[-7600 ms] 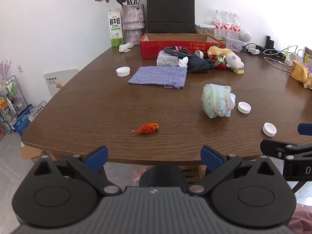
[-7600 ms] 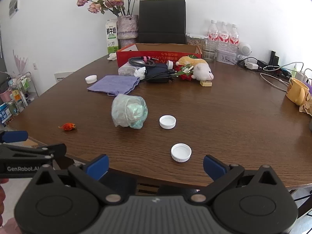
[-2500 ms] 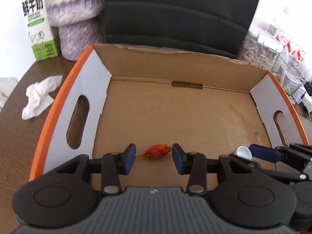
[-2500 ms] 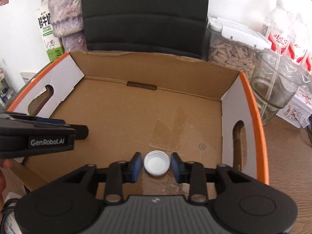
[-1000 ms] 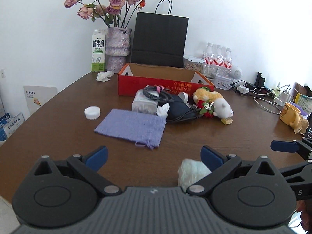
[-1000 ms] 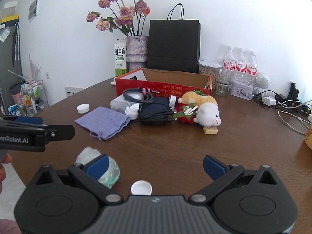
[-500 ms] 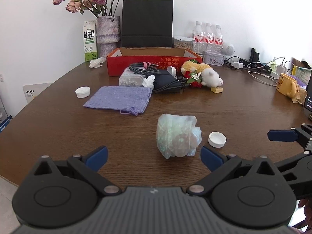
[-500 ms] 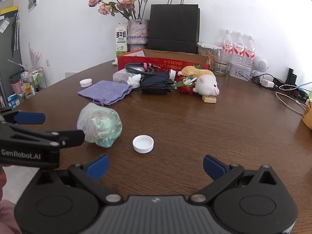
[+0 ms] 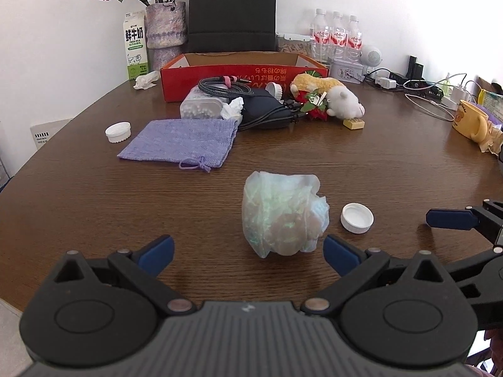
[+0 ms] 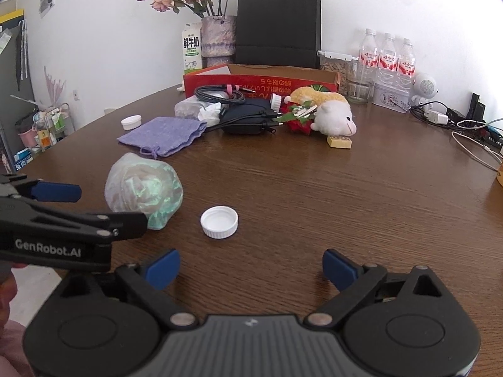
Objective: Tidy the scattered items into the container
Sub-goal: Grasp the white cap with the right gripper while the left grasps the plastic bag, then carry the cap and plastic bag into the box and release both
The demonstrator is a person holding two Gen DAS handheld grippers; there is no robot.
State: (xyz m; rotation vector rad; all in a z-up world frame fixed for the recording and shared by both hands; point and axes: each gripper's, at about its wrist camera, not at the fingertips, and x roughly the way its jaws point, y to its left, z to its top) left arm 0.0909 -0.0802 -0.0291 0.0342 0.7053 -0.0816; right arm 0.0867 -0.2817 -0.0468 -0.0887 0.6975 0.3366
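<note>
A crumpled translucent plastic bag lies on the brown table, just ahead of my left gripper, which is open and holds nothing. A white bottle cap lies right of the bag, a little ahead of my right gripper. The right jaws are wide and closing, with nothing between them. The red cardboard box stands open at the far side of the table. One blue fingertip of the right gripper shows at the edge of the left wrist view.
Before the box lie coiled cables, a dark pouch, a plush toy, a purple cloth pouch and a white lid. A milk carton, vase, black bag, bottles and yellow mug line the back.
Both grippers have sunk toward the table and come closer to the plastic bag and the white cap, which now look larger. The right jaws have narrowed slightly.
</note>
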